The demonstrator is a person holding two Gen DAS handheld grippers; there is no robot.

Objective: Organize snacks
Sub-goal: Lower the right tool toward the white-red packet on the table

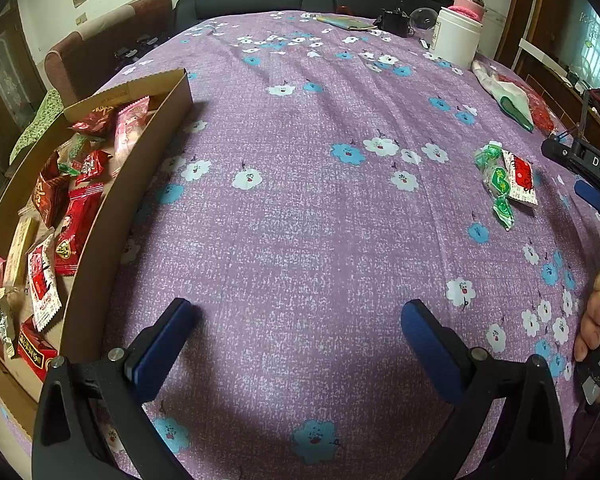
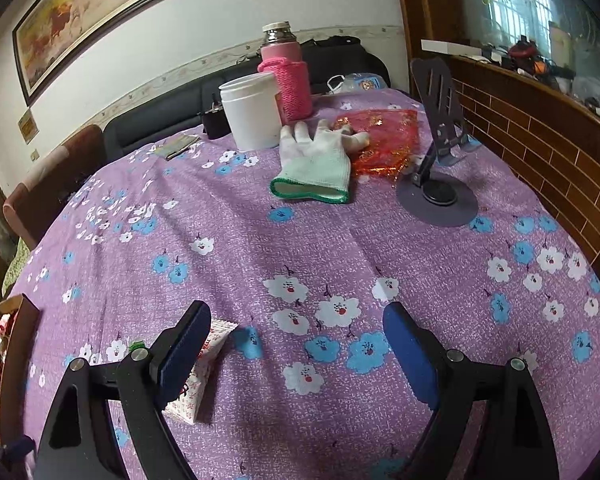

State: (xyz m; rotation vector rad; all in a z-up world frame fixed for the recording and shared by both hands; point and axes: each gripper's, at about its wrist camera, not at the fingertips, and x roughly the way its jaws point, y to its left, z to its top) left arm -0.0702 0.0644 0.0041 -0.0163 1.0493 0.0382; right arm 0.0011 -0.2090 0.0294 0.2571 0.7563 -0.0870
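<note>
A cardboard box (image 1: 162,118) at the left holds several red, pink and green snack packets (image 1: 76,216). Loose on the purple flowered cloth at the right lie green candies (image 1: 498,182) and a white-and-red packet (image 1: 521,178). My left gripper (image 1: 296,322) hangs open over bare cloth, to the right of the box. My right gripper (image 2: 298,330) is open too. The white-and-red packet (image 2: 196,380) lies under its left finger (image 2: 186,350), not between the pads. In the left wrist view the right gripper's fingers (image 1: 590,194) show at the right edge, just right of the loose snacks.
At the far side stand a white tub (image 2: 252,110), a pink flask (image 2: 286,72), a white glove (image 2: 316,160), a red foil bag (image 2: 384,136) and a dark phone stand (image 2: 440,168). A brick-patterned wall (image 2: 540,152) runs along the right. A hand (image 1: 594,316) holds the right gripper's handle.
</note>
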